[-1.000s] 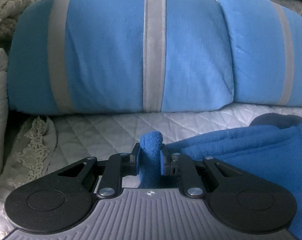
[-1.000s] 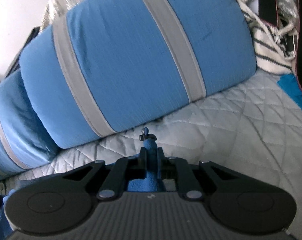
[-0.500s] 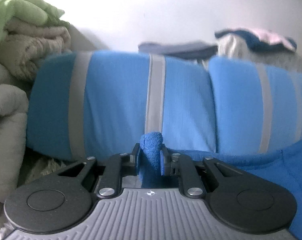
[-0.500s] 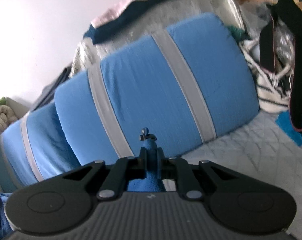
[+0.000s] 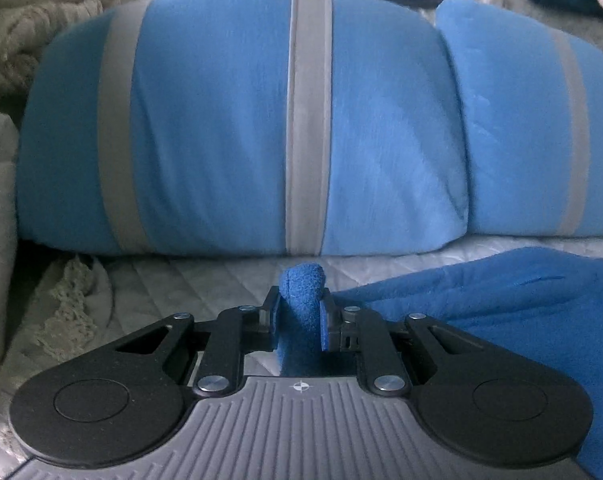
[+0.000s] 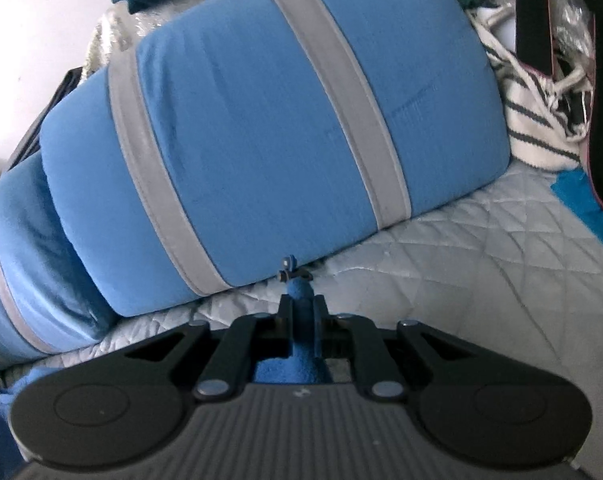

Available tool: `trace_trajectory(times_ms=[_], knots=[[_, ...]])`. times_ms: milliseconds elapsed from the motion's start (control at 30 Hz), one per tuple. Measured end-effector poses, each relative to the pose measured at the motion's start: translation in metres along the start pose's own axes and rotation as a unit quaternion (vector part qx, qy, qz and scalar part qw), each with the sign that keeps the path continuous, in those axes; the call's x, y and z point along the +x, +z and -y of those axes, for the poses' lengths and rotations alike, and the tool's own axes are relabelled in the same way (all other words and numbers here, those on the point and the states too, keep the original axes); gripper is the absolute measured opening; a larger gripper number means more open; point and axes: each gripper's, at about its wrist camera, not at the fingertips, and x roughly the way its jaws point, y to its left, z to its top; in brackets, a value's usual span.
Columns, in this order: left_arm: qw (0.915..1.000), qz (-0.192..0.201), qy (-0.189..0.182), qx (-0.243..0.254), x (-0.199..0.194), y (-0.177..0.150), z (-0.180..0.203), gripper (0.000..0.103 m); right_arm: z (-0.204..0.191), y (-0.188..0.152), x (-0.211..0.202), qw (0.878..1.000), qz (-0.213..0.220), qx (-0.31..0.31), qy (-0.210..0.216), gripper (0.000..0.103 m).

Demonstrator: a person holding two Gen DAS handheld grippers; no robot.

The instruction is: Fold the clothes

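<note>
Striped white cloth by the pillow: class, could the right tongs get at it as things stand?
Probably not yet: the right tongs are shut on the blue fleece garment. The quilted cover toward the striped cloth lies open.

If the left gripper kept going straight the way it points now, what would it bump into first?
Most likely the big blue pillow with grey stripes, dead ahead across a strip of quilted bed cover. The left gripper is shut on a blue fleece garment. Depth is hard to judge.

My left gripper point(image 5: 301, 312) is closed on a thick fold of the blue fleece garment point(image 5: 501, 304); my right gripper point(image 6: 302, 320) pinches a thinner fold.
</note>
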Motion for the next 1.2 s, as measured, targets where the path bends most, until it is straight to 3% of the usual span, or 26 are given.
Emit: trace_trajectory(times_ms=[167, 333, 400, 467, 533, 567, 667, 833, 1033, 1200], knots=[[0.9998, -0.008, 0.004, -0.015, 0.012, 0.002, 0.0, 0.018, -0.007, 0.002, 0.011, 1.0, 0.002, -0.007, -0.002, 0.009], [0.9987, -0.042, 0.001, -0.03, 0.028, -0.003, -0.003, 0.022, -0.01, 0.003, 0.025, 1.0, -0.018, -0.007, -0.004, 0.01], [0.9982, -0.054, 0.004, -0.026, 0.03, -0.003, -0.003, 0.029, -0.011, 0.002, 0.028, 0.999, -0.029, -0.011, -0.009, 0.02], [0.9981, -0.054, 0.024, -0.02, 0.023, -0.001, -0.004, 0.042, -0.011, 0.002, 0.027, 0.999, -0.039, -0.016, -0.013, 0.071], [0.9977, -0.046, 0.047, -0.016, 0.013, 0.001, -0.005, 0.052, -0.012, 0.002, 0.02, 0.999, -0.04, -0.018, -0.013, 0.097], [0.9977, -0.041, 0.048, -0.024, 0.004, 0.002, -0.008, 0.058, -0.014, 0.002, 0.015, 0.999, -0.037, -0.018, -0.011, 0.102], [0.9973, -0.024, 0.044, -0.054, -0.02, 0.005, -0.017, 0.063, -0.022, -0.001, 0.001, 0.999, -0.041, -0.024, 0.001, 0.103], [0.9943, 0.0, -0.012, -0.106, -0.072, 0.001, -0.017, 0.068, -0.041, -0.022, -0.028, 0.998, -0.049, -0.046, 0.016, 0.103], [0.9948, 0.03, -0.055, -0.08, -0.121, -0.029, 0.012, 0.069, -0.066, -0.058, -0.07, 0.994, -0.055, -0.085, 0.042, 0.103], [0.9904, 0.051, -0.106, -0.071, -0.148, -0.068, 0.031, 0.069, -0.075, -0.097, -0.094, 0.991, -0.042, -0.117, 0.048, 0.103]])
